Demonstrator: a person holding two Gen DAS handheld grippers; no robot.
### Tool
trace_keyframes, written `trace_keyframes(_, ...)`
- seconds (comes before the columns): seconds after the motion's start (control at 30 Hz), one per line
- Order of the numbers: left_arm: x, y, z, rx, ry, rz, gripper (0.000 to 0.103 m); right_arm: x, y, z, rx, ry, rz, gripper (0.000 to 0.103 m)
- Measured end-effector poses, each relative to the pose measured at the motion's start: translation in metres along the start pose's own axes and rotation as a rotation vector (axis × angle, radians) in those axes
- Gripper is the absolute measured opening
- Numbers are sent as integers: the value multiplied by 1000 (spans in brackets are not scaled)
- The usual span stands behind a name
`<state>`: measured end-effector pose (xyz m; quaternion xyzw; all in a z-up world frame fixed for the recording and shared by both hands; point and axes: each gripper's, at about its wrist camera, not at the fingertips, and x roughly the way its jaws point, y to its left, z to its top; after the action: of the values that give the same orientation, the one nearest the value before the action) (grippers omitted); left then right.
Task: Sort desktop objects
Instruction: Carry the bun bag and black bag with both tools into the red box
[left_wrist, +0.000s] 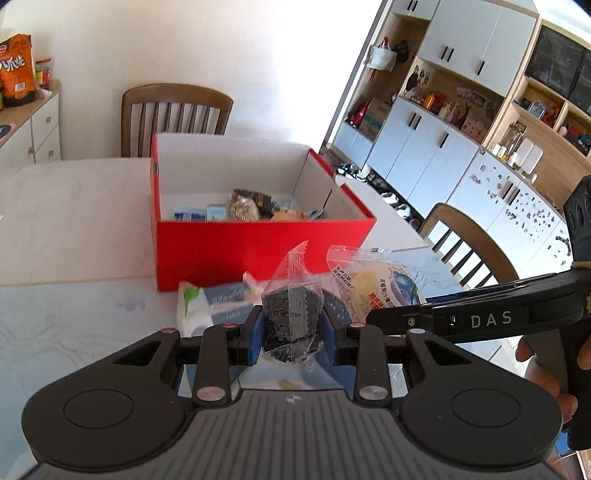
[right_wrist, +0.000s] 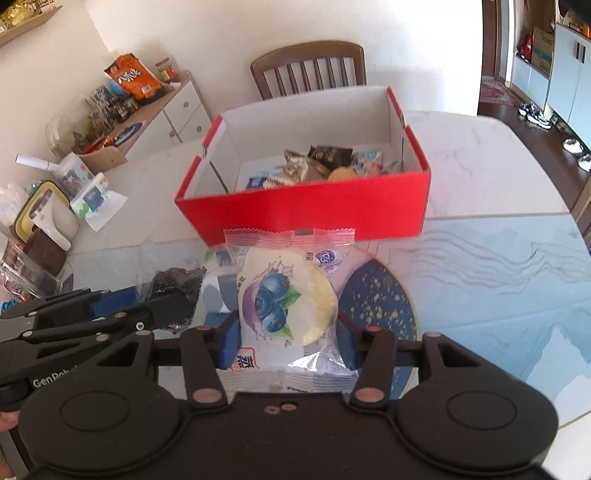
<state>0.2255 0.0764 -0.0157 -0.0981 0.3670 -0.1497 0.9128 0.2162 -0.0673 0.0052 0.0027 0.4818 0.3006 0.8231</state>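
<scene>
My left gripper is shut on a clear-wrapped dark snack, held above the table. My right gripper is shut on a blueberry cake packet, which stands upright between the blue pads. Ahead of both stands the open red box, with several wrapped snacks lying inside. The right gripper shows as a black arm at the right of the left wrist view, beside the cake packet. The left gripper and its dark snack show at the left of the right wrist view.
A tissue pack lies on the marble table before the box. A dark blue speckled plate lies under my right gripper. Clutter crowds the table's left side. Wooden chairs stand behind and right.
</scene>
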Motion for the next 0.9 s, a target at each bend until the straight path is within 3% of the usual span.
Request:
trace_keyframes(0.47, 0, -4, 50, 31, -89, -3, 31, -12, -1, 37, -46, -84, 7, 51)
trace_keyframes(0.9, 34, 14, 96, 55, -79, 34, 31, 10, -4, 72, -61, -92, -37, 51)
